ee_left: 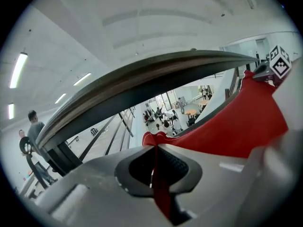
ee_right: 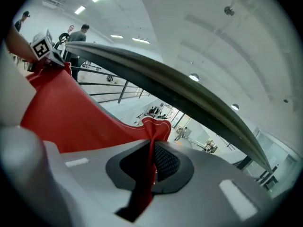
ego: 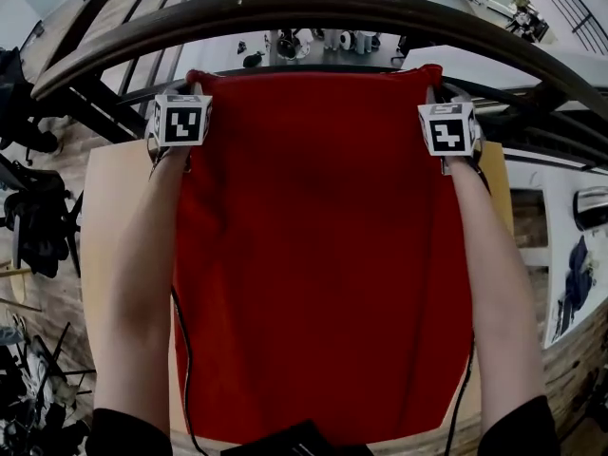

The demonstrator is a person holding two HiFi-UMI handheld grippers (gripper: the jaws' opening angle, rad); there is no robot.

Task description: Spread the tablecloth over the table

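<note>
Head view: the red tablecloth [ego: 323, 255] lay stretched down mid frame over the wooden table [ego: 114, 207], with the left gripper [ego: 190, 98] upper left and the right gripper [ego: 435, 98] upper right at its far corners. Left gripper view: jaws clamped on a red corner. Right gripper view: same. Mostly spread. The far edge probably wasn't down yet, and release was left.

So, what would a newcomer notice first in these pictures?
The big red tablecloth fills the middle of the head view, stretched over the pale wooden table. The left gripper and the right gripper each pinch one far corner of it, jaws shut on the fabric. Just beyond, a dark curved handrail crosses the top, with a hall visible below it.
</note>
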